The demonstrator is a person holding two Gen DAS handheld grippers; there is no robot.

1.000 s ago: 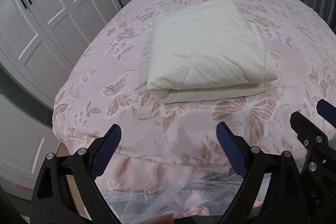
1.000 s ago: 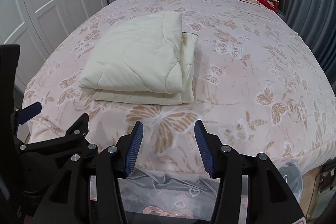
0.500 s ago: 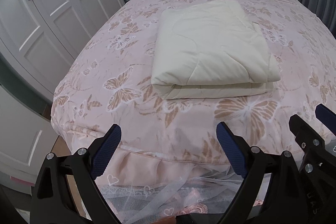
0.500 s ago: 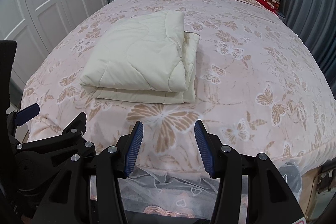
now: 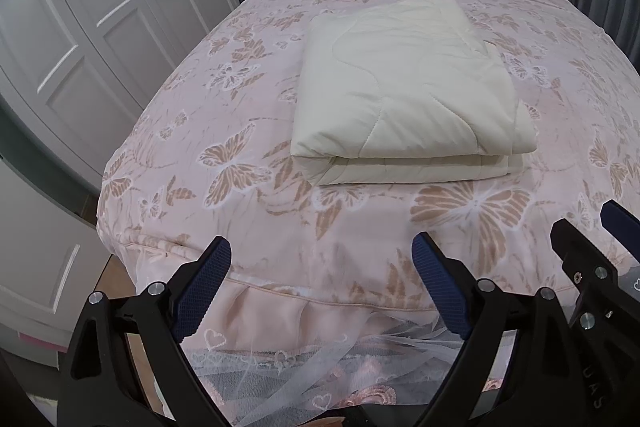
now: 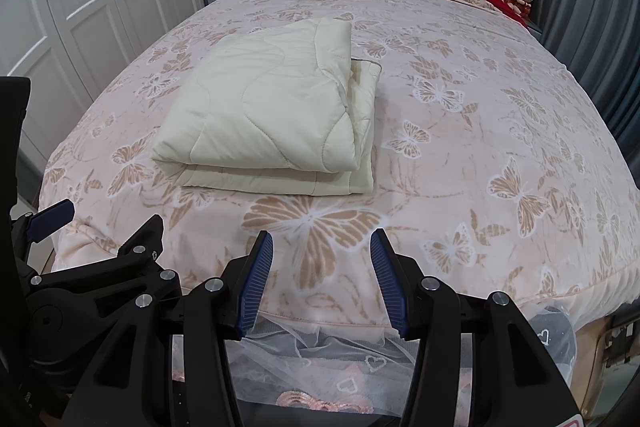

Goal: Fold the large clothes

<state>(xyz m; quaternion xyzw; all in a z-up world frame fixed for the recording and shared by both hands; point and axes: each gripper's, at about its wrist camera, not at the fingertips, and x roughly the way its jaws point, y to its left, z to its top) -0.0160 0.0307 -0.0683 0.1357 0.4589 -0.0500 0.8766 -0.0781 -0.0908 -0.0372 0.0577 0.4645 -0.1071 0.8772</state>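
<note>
Both tools are hanging over the foot of the bed (image 6: 500, 155), the left tool (image 5: 322, 269) gaping wide and the right tool (image 6: 321, 269) standing partly apart, both empty; the cream quilt (image 5: 404, 99) is lying folded beyond them, where a clumsy regrasp risks dragging its loose right-hand layers askew; against the earlier frames, nothing is shifting except the left view's slight tilt

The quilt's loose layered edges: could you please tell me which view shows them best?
The right wrist view: the quilt shows its stepped, offset layers along its right side there. The left wrist view shows mostly its top and the folded front edge.
</note>
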